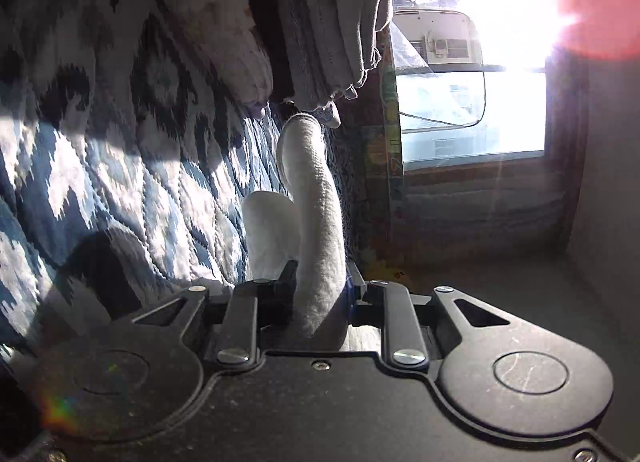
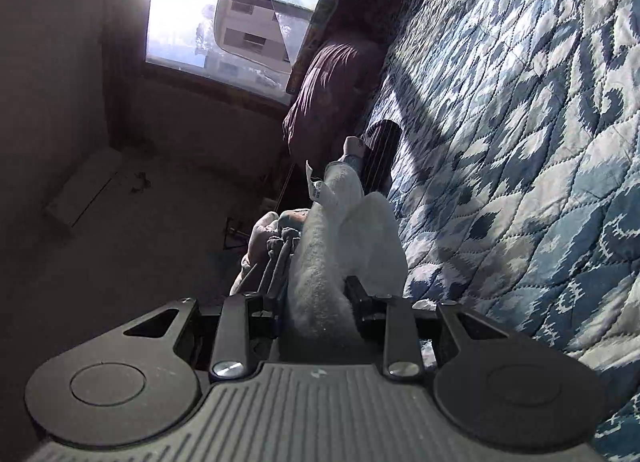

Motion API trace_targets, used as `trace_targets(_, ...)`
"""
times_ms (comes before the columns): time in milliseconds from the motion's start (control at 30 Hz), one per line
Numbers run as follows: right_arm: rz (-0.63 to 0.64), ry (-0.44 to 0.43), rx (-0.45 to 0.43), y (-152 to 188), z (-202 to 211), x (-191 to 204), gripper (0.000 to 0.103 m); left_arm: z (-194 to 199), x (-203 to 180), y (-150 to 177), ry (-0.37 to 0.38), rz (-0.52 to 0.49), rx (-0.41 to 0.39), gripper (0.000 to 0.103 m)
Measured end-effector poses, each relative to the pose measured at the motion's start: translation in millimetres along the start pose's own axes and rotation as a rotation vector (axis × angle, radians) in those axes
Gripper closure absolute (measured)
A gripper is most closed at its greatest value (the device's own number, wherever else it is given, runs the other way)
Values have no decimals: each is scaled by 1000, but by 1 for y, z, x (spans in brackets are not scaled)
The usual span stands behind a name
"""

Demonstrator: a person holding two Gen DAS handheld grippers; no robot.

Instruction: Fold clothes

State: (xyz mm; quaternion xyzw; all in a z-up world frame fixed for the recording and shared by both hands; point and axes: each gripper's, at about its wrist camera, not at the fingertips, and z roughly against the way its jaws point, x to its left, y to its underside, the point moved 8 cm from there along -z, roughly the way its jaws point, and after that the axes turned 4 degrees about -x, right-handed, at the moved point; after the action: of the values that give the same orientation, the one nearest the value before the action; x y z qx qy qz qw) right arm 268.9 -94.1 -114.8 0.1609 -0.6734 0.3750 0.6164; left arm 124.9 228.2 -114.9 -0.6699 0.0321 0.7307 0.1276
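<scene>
1. Blue-and-white patterned quilted bedspread (image 2: 520,141) fills one side of both views, with a sunlit window (image 1: 472,93) beyond it.
2. Grey folded clothes (image 1: 336,21) lie on the bedspread near a maroon pillow (image 2: 324,89).
3. White fleecy garment (image 1: 320,229) stretches between both tools, just above the bedspread.
4. Left gripper (image 1: 318,294) is clamped on it.
5. Right gripper (image 2: 316,298) is likewise clamped on it.

A small white tag (image 2: 318,185) on the white garment (image 2: 320,262) bears print, seemingly too blurred to read.
</scene>
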Motion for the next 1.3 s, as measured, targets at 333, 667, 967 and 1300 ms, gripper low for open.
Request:
trace_targets(333, -13, -375, 98, -3, -157, 147, 72, 39, -140, -154, 243, -144, -211, 82)
trace_targets(667, -74, -39, 109, -5, -326, 83, 74, -24, -79, -275, -150, -276, -322, 81)
trace_targets(967, 665, -70, 42, 25, -288, 154, 73, 10, -131, -238, -225, -768, -484, 57)
trace_targets(1300, 923, 95, 297, 80, -378, 142, 54, -161, -72, -239, -525, -1240, -156, 53)
